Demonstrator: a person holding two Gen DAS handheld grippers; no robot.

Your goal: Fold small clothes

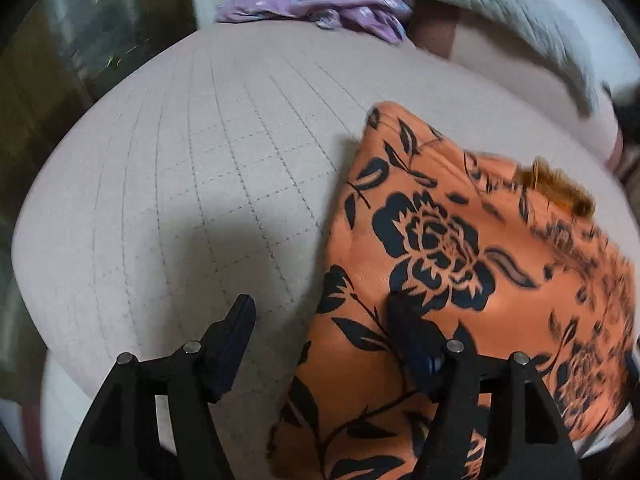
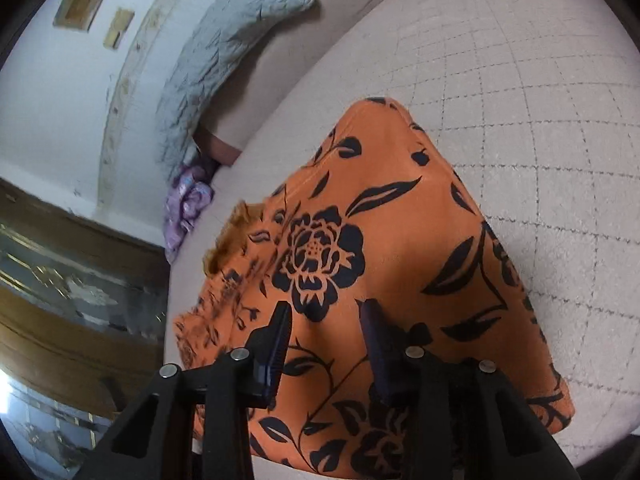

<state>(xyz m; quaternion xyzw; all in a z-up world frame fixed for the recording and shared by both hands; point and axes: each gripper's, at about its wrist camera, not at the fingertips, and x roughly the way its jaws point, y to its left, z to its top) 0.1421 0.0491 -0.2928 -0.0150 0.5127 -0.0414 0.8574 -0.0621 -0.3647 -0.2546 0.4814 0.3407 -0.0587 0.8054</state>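
Left tool (image 1: 320, 320): jaws spread wide, nothing pinched. One finger is over bare quilt, the other over the left edge of the orange garment with black floral print (image 1: 460, 280), so the cloth's edge sits between them but no pad presses on it. Whether the right-hand finger touches the fabric I can't tell.

The garment lies flat on the pale quilted bed cover with stitched grid (image 1: 200, 180), from centre toward 4 o'clock in the left wrist view, with a fuzzy orange trim patch (image 1: 556, 188) at its 2 o'clock side. It looks already folded at least once, a judgement from the clean straight edges.

Right tool (image 2: 326, 320): jaws partly spread, hovering over the garment's near end, empty as far as I can see.

Risks:
- Left tool straddles the edge. If it closes as is, it may grab only the top layer or pinch the bed cover along with the cloth, which would drag or undo the fold.
- Uneven lift between the two tools would skew the next fold; the fabric looks soft and slippery.
- The trim patch may bunch and stop layers lying flat.

Orientation: in the right wrist view the long axis runs 6 to 12 o'clock, the narrow end pointing at 12, away from the tool. In the left wrist view it tilts 5 to 11.

Off-task: crumpled lilac printed cloth (image 1: 320, 4) at 12 o'clock, grey quilted blanket (image 2: 224, 60) at the bed's far edge.
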